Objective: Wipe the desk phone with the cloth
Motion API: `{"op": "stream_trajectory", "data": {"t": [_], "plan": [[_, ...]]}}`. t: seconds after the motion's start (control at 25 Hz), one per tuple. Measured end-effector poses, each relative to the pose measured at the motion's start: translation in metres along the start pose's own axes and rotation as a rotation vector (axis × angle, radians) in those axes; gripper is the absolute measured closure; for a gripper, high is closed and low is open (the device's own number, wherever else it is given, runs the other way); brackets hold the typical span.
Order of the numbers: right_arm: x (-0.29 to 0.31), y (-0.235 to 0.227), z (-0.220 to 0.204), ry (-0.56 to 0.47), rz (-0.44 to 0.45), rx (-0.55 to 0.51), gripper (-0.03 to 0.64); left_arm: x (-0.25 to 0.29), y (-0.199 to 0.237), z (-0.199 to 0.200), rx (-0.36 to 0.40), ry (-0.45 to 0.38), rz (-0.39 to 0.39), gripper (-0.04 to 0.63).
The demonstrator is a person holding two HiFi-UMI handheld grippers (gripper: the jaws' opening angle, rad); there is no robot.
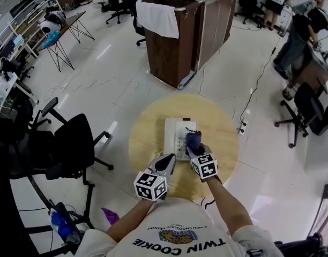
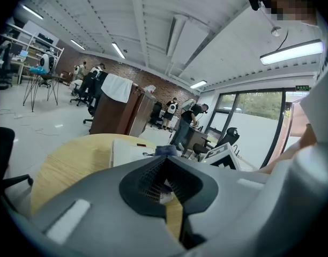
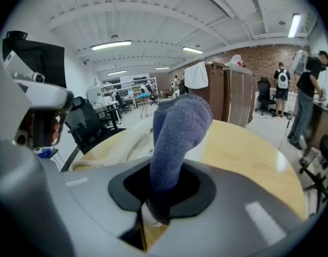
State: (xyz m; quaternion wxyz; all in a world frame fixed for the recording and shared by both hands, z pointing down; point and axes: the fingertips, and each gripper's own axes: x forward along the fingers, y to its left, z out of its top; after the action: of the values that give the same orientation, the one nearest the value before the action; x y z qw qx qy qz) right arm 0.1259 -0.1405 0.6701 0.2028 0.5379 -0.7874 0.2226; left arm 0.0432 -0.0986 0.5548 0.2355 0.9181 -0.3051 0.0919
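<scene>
Right gripper view: my right gripper (image 3: 153,210) is clamped on the cloth (image 3: 177,138), pinching its bunched lower end. The rest rises out of the jaws as a thick blue-grey roll, its long axis running up and away from me over the phone (image 3: 133,142). I judge the cloth light, soft and floppy. It will fold under pressure, so this low hold on the gathered end suits it, and the free tip can do the wiping.

My left gripper (image 1: 166,162) sits just off the phone's near left corner, jaws drawn together on nothing.

The phone lies flat at the middle of the round worktop (image 1: 145,143), with its long axis pointing away from me and its keypad under the cloth tip. It looks rigid, smooth plastic, and light enough to slide under a hard push. If it shifts, I'd brace its near edge with the left gripper. I'd also go gently over the keys.
</scene>
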Motion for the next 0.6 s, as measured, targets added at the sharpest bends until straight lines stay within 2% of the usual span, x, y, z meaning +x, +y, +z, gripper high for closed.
{"op": "stream_trajectory", "data": {"t": [0.4, 0.6], "plan": [[-0.023, 0.050, -0.051, 0.032, 0.025, 0.037, 0.551, -0.005, -0.003, -0.007, 0.003, 0.005, -0.005, 0.604], [-0.022, 0.052, -0.055, 0.036, 0.033, 0.057, 0.551, -0.002, -0.004, -0.006, 0.004, 0.006, -0.002, 0.603]]}}
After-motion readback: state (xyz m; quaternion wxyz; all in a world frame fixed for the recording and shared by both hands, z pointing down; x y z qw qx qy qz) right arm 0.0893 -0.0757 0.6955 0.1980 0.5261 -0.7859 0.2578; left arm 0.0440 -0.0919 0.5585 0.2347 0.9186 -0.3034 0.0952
